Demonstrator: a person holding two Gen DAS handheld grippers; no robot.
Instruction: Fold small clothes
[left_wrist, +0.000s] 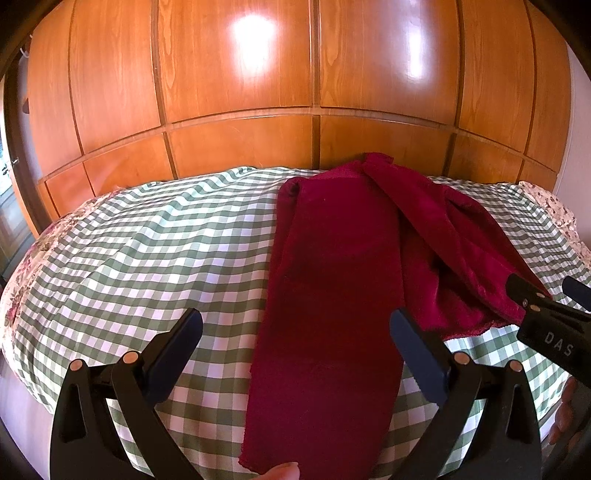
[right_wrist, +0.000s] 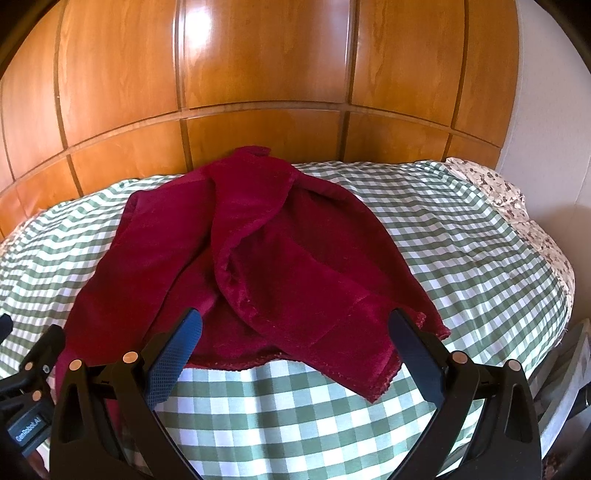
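Note:
A dark red fleece garment (left_wrist: 332, 280) lies on the green-and-white checked cover (left_wrist: 147, 251). Its left part is stretched flat toward me, its right part is folded over in loose layers. It also shows in the right wrist view (right_wrist: 266, 258). My left gripper (left_wrist: 295, 332) is open and empty, hovering over the flat strip near its front end. My right gripper (right_wrist: 295, 332) is open and empty, above the garment's near hem. The right gripper also shows at the right edge of the left wrist view (left_wrist: 546, 295), beside the garment's right corner.
The checked cover (right_wrist: 461, 240) lies on a bed with a floral sheet (right_wrist: 509, 199) showing at the edges. A wooden panelled wardrobe (left_wrist: 295, 74) stands right behind the bed. A white wall (right_wrist: 546, 129) is on the right. The other gripper's body (right_wrist: 26, 387) shows at lower left.

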